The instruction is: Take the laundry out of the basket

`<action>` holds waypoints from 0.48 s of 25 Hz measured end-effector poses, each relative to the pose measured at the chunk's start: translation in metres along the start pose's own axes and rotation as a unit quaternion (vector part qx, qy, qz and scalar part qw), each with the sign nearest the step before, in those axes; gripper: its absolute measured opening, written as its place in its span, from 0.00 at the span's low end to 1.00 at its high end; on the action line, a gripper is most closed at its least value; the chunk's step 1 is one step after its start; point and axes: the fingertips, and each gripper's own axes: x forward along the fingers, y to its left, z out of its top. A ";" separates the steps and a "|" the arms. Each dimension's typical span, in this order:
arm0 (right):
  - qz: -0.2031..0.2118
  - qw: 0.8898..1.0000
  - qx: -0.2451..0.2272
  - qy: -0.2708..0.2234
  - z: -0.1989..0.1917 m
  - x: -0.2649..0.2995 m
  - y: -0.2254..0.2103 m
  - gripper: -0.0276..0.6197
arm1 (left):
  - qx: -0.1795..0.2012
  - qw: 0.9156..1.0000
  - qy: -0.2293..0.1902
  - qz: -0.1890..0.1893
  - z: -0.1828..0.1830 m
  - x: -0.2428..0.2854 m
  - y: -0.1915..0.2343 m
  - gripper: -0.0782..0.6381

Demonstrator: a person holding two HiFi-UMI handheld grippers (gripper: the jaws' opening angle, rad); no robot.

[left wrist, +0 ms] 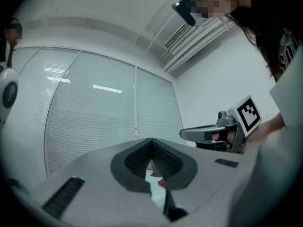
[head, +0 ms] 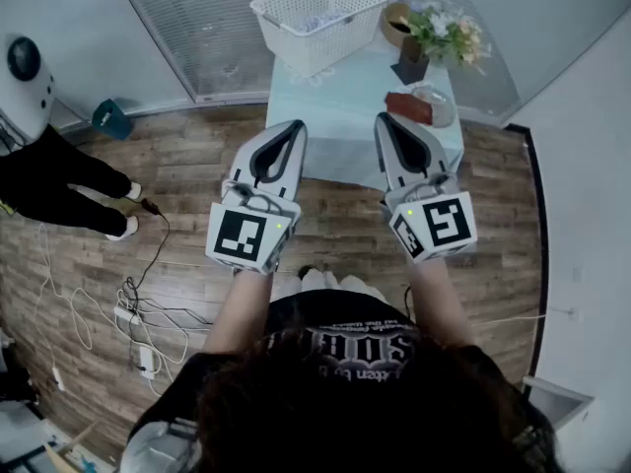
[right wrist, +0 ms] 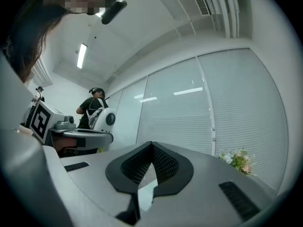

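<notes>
A white plastic laundry basket (head: 317, 18) stands at the far left corner of a pale table (head: 335, 126), with light-coloured laundry (head: 320, 20) showing inside it. Both grippers are held side by side in front of the table, well short of the basket and pointing toward it. My left gripper (head: 294, 126) is shut, its jaws meeting at the tips with nothing between them (left wrist: 151, 142). My right gripper (head: 385, 119) is also shut and empty (right wrist: 151, 144). Each gripper view looks up at the frosted glass wall rather than the basket.
On the table's right side are a vase of flowers (head: 446, 30), a brown flat item (head: 407, 106), a small dish (head: 436, 104) and a round woven object (head: 396, 20). A person in black (head: 59, 180) stands at the left. Cables (head: 138, 304) lie on the wooden floor.
</notes>
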 end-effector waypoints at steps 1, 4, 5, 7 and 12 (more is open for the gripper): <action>-0.001 1.000 0.001 0.000 0.000 0.001 0.000 0.09 | 0.000 1.000 0.000 0.000 0.000 0.000 0.002 0.10; -0.005 1.000 0.004 0.002 -0.001 0.004 -0.001 0.09 | -0.001 1.000 0.001 -0.001 0.000 0.000 0.006 0.10; -0.006 1.000 0.005 0.002 -0.001 0.005 0.000 0.09 | -0.001 1.000 0.001 -0.001 0.000 0.000 0.007 0.10; -0.008 1.000 0.007 0.004 -0.002 0.007 0.001 0.09 | -0.002 1.000 0.003 -0.002 -0.002 -0.001 0.009 0.10; -0.008 1.000 0.015 0.001 -0.008 0.016 0.002 0.09 | -0.007 1.000 0.006 -0.005 -0.010 0.001 0.019 0.10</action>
